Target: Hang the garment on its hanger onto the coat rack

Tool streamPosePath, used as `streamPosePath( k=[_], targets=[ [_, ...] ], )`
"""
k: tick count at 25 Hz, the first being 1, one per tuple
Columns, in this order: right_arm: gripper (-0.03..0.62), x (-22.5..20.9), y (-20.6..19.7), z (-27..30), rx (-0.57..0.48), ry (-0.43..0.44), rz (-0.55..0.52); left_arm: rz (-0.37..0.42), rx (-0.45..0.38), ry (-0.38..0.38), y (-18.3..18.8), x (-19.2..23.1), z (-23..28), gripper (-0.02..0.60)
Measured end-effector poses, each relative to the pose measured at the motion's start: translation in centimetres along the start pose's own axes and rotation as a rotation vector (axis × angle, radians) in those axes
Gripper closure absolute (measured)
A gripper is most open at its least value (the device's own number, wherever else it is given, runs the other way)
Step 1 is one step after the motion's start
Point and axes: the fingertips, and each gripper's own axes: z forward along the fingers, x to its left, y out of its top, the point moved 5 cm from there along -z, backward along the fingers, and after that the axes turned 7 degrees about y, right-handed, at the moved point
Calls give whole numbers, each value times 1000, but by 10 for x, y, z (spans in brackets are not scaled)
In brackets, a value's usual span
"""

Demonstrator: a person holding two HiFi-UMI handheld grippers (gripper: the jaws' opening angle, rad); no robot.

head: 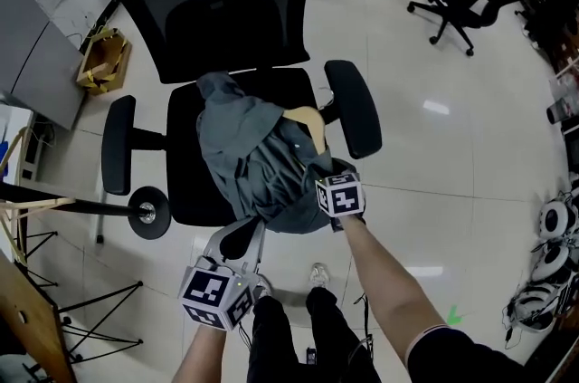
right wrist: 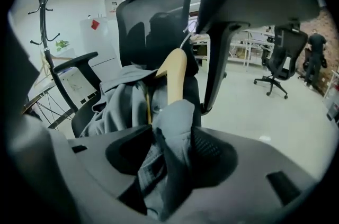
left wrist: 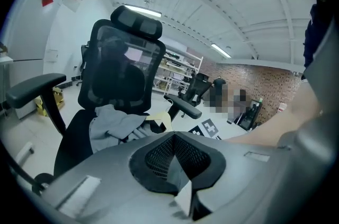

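Black office chair [head: 185, 182] on pale tiled floor [head: 452, 191], grey garment [head: 262, 164] (wooden hanger [head: 306, 117] inside) across its seat.

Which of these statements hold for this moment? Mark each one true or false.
1. The garment lies on the office chair's seat. True.
2. The garment hangs on the coat rack. False: the coat rack stands bare, and the garment is on the chair.
3. Fabric of the garment sits between the right gripper's jaws. True.
4. The left gripper grips the garment. False: its jaws are shut on nothing, and it is held back from the chair.
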Motion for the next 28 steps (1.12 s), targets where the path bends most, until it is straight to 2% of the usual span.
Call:
streamPosePath(
  k=[4, 7, 9, 18, 25, 28],
  targets=[
    [424, -11, -1, 16, -5, -16, 9, -4, -1, -18, -5, 2, -3, 580],
    [530, -10, 5, 13, -23, -48, -42, -15, 11, -5, -13, 9, -5, 580],
    [545, -3, 9, 11, -32, -39, -78, -42, 28, 3, -18, 13, -8, 580],
    [560, 26, 48, -30, -161, 15, -149, -35, -8, 19, -5, 10, -19, 580],
    [560, 50, 110, -100, -265, 69, -203, -15, -58, 37, 29, 5, -42, 580],
    [560, 60, 141, -137, -308, 72, -254, 2, -107, 51, 52, 7, -60, 580]
  ],
)
